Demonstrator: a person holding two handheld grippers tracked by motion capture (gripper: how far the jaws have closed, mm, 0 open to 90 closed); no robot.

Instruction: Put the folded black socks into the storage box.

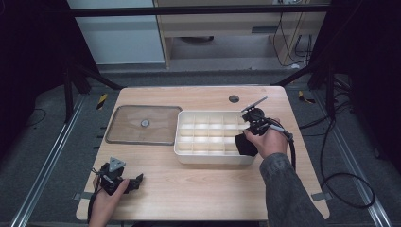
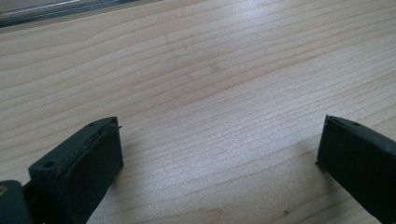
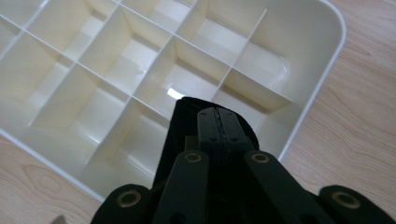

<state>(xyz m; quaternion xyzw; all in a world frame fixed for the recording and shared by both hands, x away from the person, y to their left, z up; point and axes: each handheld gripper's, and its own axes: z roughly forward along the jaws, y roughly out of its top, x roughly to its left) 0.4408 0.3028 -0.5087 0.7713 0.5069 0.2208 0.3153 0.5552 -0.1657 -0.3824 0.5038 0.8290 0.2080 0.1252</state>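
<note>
L black two-jaw gripper [image 1: 137,182] lay low by the near-left corner of the light wooden table [image 1: 198,189], jaws spread wide w/ bare wood between them. R black two-jaw gripper [image 1: 243,144] hung over the near-right end of the cream plastic divided tray [image 1: 189,142] at mid-table, jaws pressed together on a black cloth-like piece [image 3: 175,140]. Farther left, a clear flat lid w/ round knob [image 1: 144,124] lay just beside the tray.

Lab or test-rig setup, not a home.
Wooden table [image 1: 198,189] boxed in by black frame struts [image 1: 90,75], metal floor rails [image 1: 42,165] at 9 and 3 o'clock, loose cables [image 1: 340,179] around 4, hazard-striped tape [image 1: 102,100] at 10.
</note>
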